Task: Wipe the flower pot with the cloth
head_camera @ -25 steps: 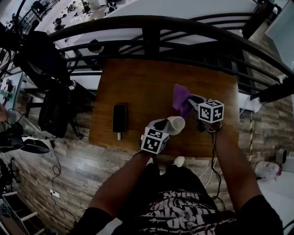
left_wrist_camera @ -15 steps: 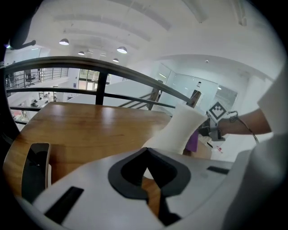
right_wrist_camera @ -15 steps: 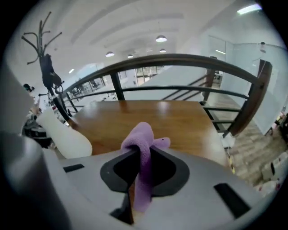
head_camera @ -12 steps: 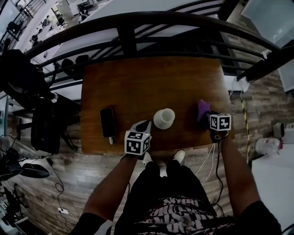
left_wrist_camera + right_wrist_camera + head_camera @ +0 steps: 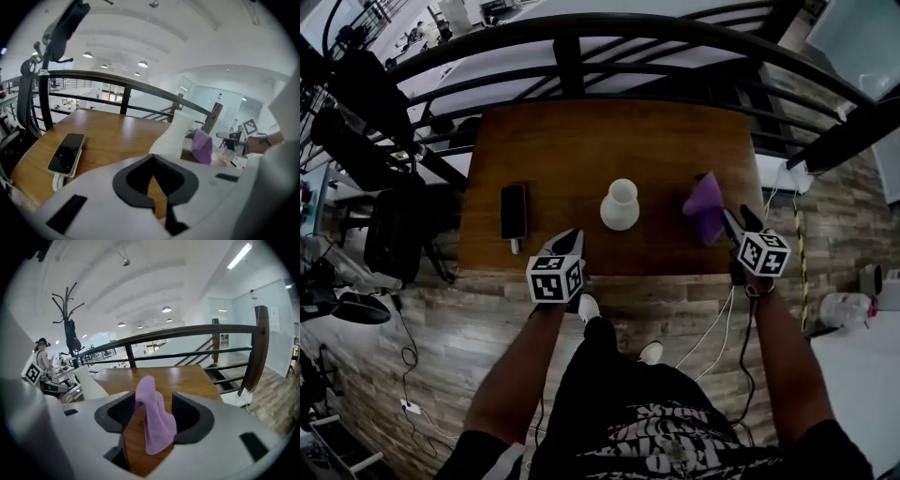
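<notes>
The right gripper (image 5: 733,221) is spreading its jaws around the crumpled purple cloth (image 5: 705,208), which sits loose between them, apparently being set down on the wooden bench (image 5: 581,150). The white ceramic flower pot (image 5: 620,205) stands upright and free, ahead of the left gripper (image 5: 567,242), whose jaws are pressed together on nothing.

White ceramic flower pot (image 5: 620,205), plain; purple fabric cloth (image 5: 706,206); brown wood-grain table (image 5: 581,150); black rectangular phone (image 5: 513,211).

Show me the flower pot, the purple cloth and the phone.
flower pot (image 5: 620,212), head view, its white body.
purple cloth (image 5: 705,204), head view, middle of the bunched fabric.
phone (image 5: 514,210), head view, centre of its dark screen.
</notes>
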A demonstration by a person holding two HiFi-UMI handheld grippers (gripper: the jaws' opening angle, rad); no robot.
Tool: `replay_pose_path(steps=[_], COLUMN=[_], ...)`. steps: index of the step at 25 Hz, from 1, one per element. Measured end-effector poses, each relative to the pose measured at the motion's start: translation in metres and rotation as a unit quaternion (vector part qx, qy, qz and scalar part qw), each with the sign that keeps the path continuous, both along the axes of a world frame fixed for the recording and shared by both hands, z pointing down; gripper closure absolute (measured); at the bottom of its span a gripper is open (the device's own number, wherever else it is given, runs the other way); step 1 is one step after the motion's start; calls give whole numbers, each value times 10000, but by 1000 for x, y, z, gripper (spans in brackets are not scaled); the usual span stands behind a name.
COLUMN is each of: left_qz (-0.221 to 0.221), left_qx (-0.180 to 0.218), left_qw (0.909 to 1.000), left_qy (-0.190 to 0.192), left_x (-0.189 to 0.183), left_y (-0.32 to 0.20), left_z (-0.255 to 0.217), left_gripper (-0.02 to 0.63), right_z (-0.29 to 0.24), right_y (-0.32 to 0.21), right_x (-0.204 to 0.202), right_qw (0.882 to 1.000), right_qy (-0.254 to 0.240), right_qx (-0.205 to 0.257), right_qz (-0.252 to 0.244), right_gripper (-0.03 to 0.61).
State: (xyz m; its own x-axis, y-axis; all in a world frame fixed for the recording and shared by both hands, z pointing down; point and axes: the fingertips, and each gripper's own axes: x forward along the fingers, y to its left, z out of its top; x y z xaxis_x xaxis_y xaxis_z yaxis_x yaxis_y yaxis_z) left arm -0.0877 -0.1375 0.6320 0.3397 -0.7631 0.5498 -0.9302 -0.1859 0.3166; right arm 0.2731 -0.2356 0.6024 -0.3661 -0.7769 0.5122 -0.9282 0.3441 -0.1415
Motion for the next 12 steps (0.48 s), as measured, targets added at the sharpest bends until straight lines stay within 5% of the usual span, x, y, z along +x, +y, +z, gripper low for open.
replay_pose_path(steps=[7, 12], left_qz=[-495, -404], left_qx=[204, 379], left_qw=[9986, 9984], left_qy=[48, -98], left_x=[51, 89], left_y=[93, 130], left_z=[-24, -43], left_gripper=[612, 612], right_z=[2, -34], right_y=[39, 114], right_x=[6, -16], right_qw=[9966, 9945], right_qy=[446, 54], right_qx=[-244, 194], right_qz=[-648, -1023], right_gripper=[362, 570])
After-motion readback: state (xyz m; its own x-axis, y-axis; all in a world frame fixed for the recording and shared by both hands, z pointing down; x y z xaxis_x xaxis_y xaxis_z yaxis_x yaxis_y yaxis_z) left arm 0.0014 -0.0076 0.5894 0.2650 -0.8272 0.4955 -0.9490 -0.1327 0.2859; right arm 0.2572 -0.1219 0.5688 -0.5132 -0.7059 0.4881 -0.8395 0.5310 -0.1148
